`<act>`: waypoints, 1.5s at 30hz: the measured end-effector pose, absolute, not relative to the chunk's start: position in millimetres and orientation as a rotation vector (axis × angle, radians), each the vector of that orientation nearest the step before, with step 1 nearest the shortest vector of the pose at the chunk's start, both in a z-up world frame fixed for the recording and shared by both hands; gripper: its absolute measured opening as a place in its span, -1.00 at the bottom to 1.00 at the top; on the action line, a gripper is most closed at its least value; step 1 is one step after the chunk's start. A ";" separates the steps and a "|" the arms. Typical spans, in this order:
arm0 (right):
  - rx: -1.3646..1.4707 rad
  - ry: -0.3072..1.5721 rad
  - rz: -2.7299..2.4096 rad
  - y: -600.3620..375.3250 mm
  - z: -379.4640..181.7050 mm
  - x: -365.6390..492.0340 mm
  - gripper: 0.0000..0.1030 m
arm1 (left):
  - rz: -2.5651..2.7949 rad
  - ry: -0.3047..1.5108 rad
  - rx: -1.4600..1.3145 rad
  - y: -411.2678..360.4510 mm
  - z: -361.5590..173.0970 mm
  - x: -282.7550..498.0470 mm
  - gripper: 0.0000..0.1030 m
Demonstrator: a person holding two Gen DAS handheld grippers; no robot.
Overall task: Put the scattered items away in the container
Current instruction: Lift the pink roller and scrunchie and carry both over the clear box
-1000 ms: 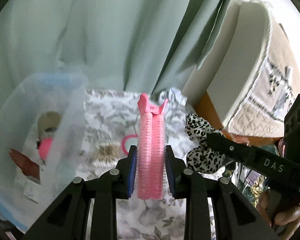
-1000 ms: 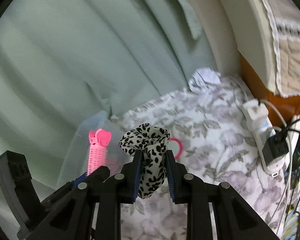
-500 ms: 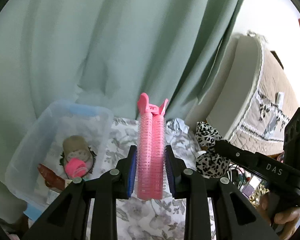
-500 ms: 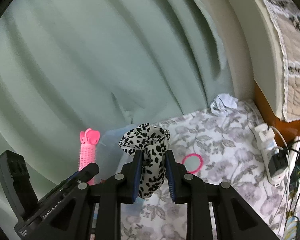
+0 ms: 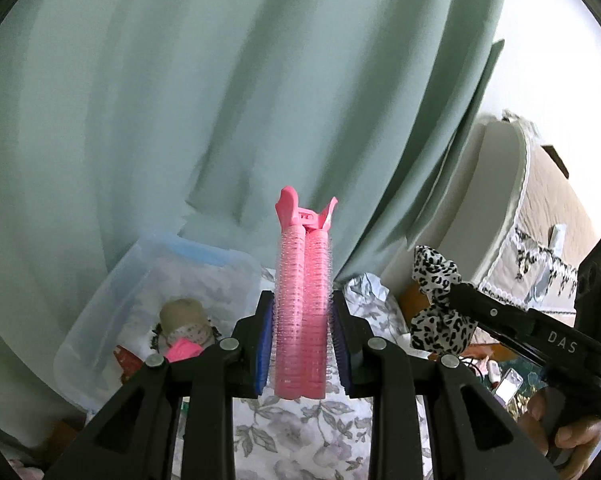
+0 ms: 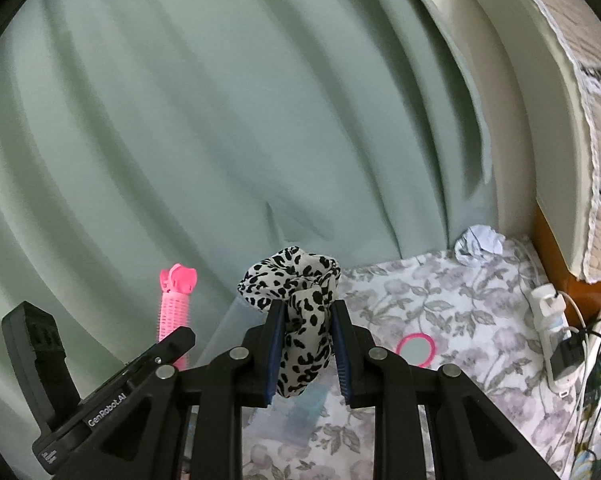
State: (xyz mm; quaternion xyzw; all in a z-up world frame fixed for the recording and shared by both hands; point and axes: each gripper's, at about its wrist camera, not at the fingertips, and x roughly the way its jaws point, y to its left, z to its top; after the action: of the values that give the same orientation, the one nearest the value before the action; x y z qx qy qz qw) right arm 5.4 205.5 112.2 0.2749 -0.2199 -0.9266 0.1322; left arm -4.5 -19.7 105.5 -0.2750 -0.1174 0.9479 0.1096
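Clamping a pink roller (image 5: 302, 312) and a leopard scrunchie (image 6: 306, 320), both jaws half-hide the container (image 5: 112, 320).

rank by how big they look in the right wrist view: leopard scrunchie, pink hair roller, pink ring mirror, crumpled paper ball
1. leopard scrunchie, though it sits nearest the camera, in the right hand-held gripper
2. pink hair roller, partly hidden by the left hand-held gripper
3-4. pink ring mirror and crumpled paper ball: look alike

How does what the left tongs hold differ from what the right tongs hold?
The roller clip is pink, stiff and upright; the scrunchie is leopard-print, soft and bunched. The clip stands tall above its pads; the scrunchie droops below its own. Both are clamped, lifted off the cloth.
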 end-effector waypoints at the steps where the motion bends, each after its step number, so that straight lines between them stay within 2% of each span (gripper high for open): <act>1: 0.789 -0.634 -2.688 203.9 114.9 5.9 -0.51 | 2.792 -0.350 -0.802 -23.1 107.4 -3.4 -0.46; 12: 0.735 -0.577 -2.655 176.3 136.5 4.6 -0.51 | 2.837 -0.373 -0.751 -53.2 127.3 10.4 -0.46; 25: 0.745 -0.448 -2.601 123.9 145.1 -13.7 -0.51 | 2.889 -0.459 -0.753 -97.7 125.5 18.5 -0.46; 45: 0.847 -0.301 -2.513 63.0 121.8 -40.0 -0.51 | 2.916 -0.556 -0.839 -139.8 109.2 30.9 -0.46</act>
State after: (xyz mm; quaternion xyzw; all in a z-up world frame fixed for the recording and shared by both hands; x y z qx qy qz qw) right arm -40.0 63.0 121.8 0.3087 -0.1098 -0.9154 0.2340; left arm 30.9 -139.8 109.2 -0.2717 -0.1801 0.9450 0.0283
